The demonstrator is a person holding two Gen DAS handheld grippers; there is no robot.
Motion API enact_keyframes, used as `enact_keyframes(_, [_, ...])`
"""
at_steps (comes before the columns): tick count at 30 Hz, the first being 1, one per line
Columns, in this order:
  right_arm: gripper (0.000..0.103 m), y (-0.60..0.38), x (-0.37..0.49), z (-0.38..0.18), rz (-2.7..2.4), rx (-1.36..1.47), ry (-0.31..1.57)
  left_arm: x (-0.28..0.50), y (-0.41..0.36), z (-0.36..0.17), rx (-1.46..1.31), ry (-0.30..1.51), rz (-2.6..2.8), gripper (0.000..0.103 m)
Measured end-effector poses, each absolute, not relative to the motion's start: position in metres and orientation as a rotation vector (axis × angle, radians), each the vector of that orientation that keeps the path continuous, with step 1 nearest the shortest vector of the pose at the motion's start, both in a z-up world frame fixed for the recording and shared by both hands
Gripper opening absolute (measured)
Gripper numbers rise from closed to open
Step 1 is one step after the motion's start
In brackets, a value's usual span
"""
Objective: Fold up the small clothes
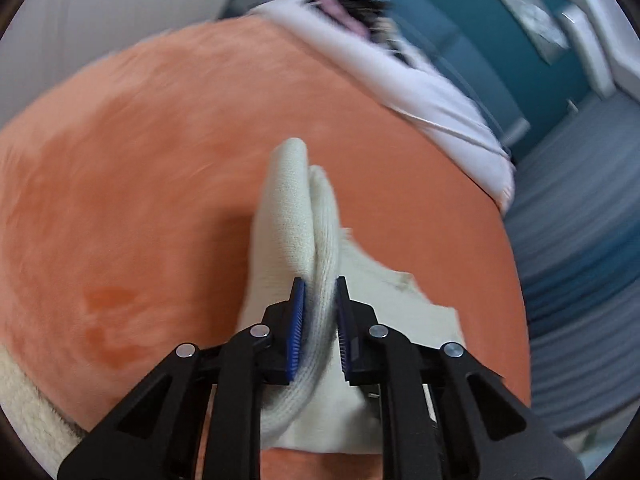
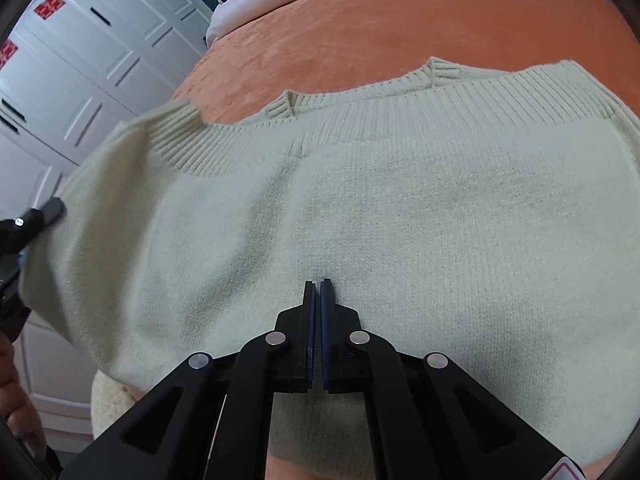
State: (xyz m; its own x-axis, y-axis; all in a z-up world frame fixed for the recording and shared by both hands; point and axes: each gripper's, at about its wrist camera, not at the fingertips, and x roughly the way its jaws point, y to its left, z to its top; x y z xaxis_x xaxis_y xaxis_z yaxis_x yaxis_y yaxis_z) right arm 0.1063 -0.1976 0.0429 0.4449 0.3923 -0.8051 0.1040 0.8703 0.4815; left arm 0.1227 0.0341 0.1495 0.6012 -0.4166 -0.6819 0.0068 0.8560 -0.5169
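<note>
We work over a bed covered by an orange blanket (image 2: 400,40), and everything here is placed against that blanket. The cream sweater (image 2: 380,220) lies spread on it, ribbed hem toward the blanket's far side. The left gripper (image 1: 320,284) pinches a thick fold of the sweater (image 1: 296,216) between its blue pads, lifting that edge up off the blanket; in the right view it shows at the sweater's left edge (image 2: 48,212). The right gripper (image 2: 318,282) is pressed closed, tips resting on the knit; whether any cloth is caught between them we cannot tell. At the blanket's far edge sits a white pillow (image 1: 420,92) with dark and pink clothes on it. Beyond the blanket stand white cupboards (image 2: 80,60) and a teal wall (image 1: 460,20); beside it lies a grey striped floor (image 1: 580,220).
</note>
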Motion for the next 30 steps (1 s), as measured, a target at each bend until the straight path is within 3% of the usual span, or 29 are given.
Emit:
enact_keyframes(4, [0.012,-0.227,0.086,0.053,0.222,0.687,1.047,0.114,-0.057,0.166,-0.406,0.899,-0.486,0.000])
enact_keyframes(7, [0.017,-0.257,0.058,0.064,0.168,0.671,0.986,0.115,-0.114,0.137,-0.295,0.981,-0.528,0.000])
enact_keyframes(10, [0.023,-0.289,0.031,0.060,0.076,0.672,1.011,0.108,-0.120,0.111,-0.331,1.051,-0.487,0.001])
enact_keyframes(12, [0.027,-0.307,0.011,0.061,0.039,0.674,1.000,0.096,-0.103,0.111,-0.307,1.026,-0.423,0.024])
enact_keyframes(13, [0.034,-0.312,0.002,0.062,0.025,0.675,0.990,0.091,-0.095,0.114,-0.280,1.003,-0.372,0.054])
enact_keyframes(14, [0.037,-0.317,-0.006,0.062,0.013,0.678,0.980,0.087,-0.078,0.117,-0.250,0.966,-0.293,0.072])
enact_keyframes(19, [0.039,-0.307,-0.010,0.057,0.042,0.690,0.985,0.088,0.013,0.107,-0.250,0.897,0.017,0.078])
enact_keyframes(21, [0.039,-0.292,-0.003,0.057,0.076,0.676,0.999,0.102,0.050,0.092,-0.301,0.941,0.117,0.084])
enact_keyframes(27, [0.039,-0.243,0.009,0.068,0.151,0.568,1.045,0.104,0.122,0.023,-0.575,1.095,0.262,0.086])
enact_keyframes(30, [0.040,-0.230,0.011,0.071,0.157,0.527,1.063,0.097,0.134,0.013,-0.684,1.056,0.233,0.089])
